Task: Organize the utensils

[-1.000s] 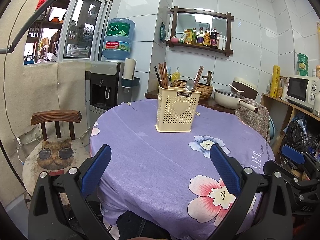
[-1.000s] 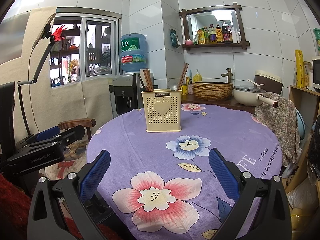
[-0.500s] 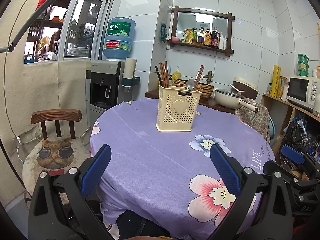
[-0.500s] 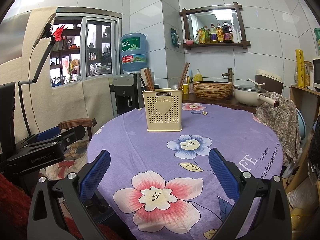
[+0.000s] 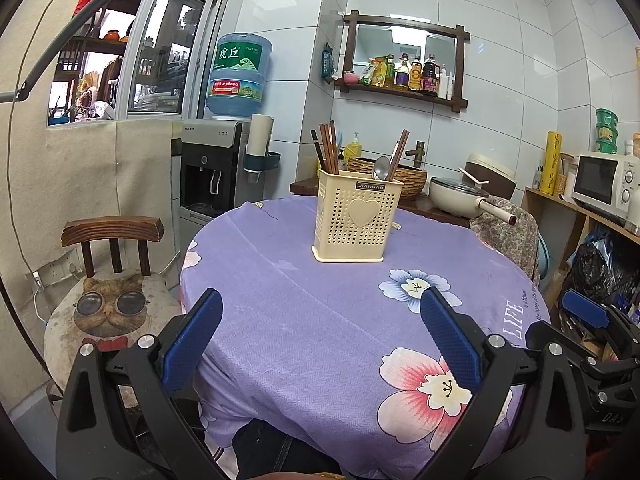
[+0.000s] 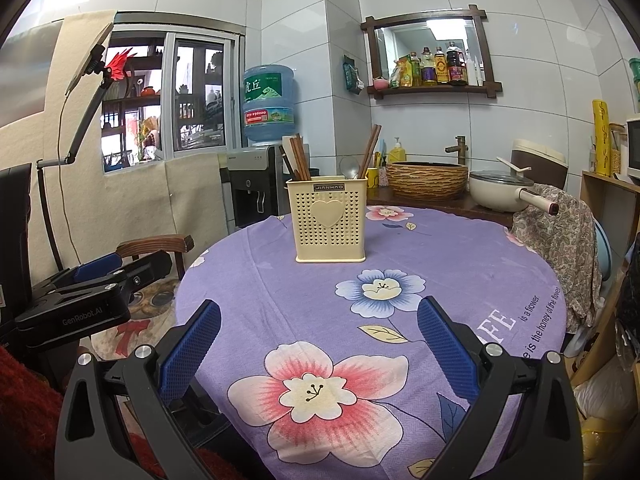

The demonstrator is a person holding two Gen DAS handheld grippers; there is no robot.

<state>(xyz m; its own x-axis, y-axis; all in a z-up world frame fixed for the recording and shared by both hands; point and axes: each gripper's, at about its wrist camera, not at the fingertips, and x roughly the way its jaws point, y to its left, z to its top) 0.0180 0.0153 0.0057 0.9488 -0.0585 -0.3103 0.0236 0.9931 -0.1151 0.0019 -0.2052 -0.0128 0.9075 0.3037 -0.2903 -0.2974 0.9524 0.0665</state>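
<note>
A cream perforated utensil holder [image 5: 352,218] [image 6: 329,220] with a heart on its front stands upright near the middle of the round table. Brown chopsticks [image 5: 326,147] [image 6: 296,157] lean in its left part; more chopsticks and a metal spoon [image 5: 380,168] [image 6: 350,167] sit in its right part. My left gripper [image 5: 320,316] hangs open over the table's near edge, nothing between its blue pads. My right gripper [image 6: 318,322] is likewise open and empty, well short of the holder. Each gripper shows at the other view's side edge.
The table wears a purple flowered cloth [image 5: 320,312] [image 6: 440,264]. A wooden chair with a cat cushion [image 5: 108,308] stands at the left. Behind are a water dispenser [image 5: 216,172], a woven basket [image 6: 426,180], a pot [image 6: 500,196] and a microwave [image 5: 604,180].
The holder sits very slightly nearer and more central in both views than a second ago. Both grippers stay open and empty.
</note>
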